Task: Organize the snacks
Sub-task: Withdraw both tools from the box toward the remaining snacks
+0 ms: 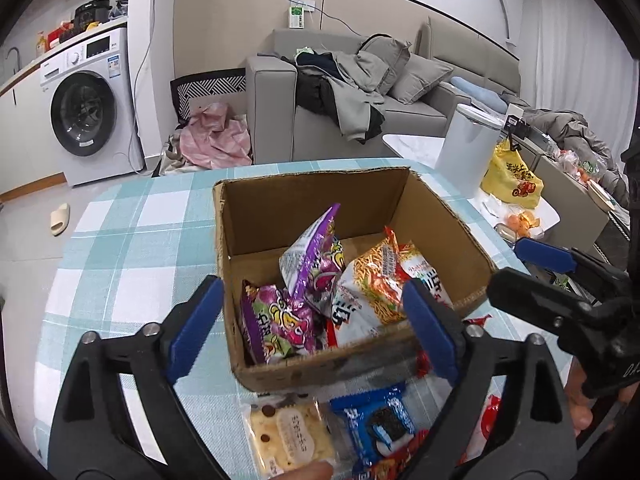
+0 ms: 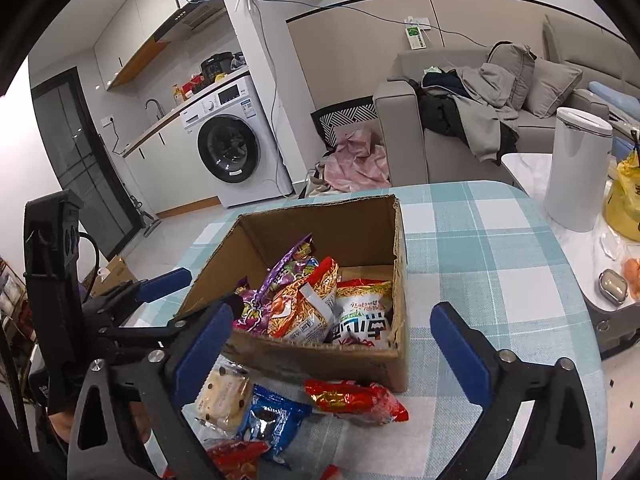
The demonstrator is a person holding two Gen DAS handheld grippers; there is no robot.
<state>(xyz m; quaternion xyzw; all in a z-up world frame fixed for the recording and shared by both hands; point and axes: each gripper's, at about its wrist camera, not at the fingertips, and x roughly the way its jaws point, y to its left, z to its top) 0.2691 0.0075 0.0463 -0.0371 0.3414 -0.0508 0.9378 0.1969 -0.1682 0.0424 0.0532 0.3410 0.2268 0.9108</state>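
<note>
- Left wrist view: my left gripper (image 1: 316, 324) stands released, jaws wide, nothing between the pads. The cardboard box (image 1: 256, 216) fills the centre of the frame, on the checked tablecloth (image 1: 120, 248).
- Inside the box: two purple snack bags (image 1: 316, 264), plus an orange noodle-snack bag (image 1: 380, 276) leaning toward the right wall.
- Loose snacks lie at the lower centre, on the near side of the box: a cream biscuit pack (image 1: 288, 436) and a blue cookie pack (image 1: 380, 428) just beside it, red wrappers at lower right.
- My right gripper (image 1: 532, 268) shows at the right edge, also spread.
- Right wrist view: right gripper (image 2: 332, 336) is released, empty. The box sits in the centre, with the loose packs below it in the frame.
- A red foil pack (image 2: 356, 398) lies just in front of the box wall, long axis running left-right across the frame, between my two fingers and slightly below them.
- The biscuit pack (image 2: 224, 396) and blue cookie pack (image 2: 272, 424) lie at lower left, near my left finger (image 2: 204, 344).
- Judgement: the red pack is nearer the right hand; the biscuit and cookie packs suit the left. Either pick means pulling back and dipping down, since all the targets sit under the jaws, not ahead of them.
</note>
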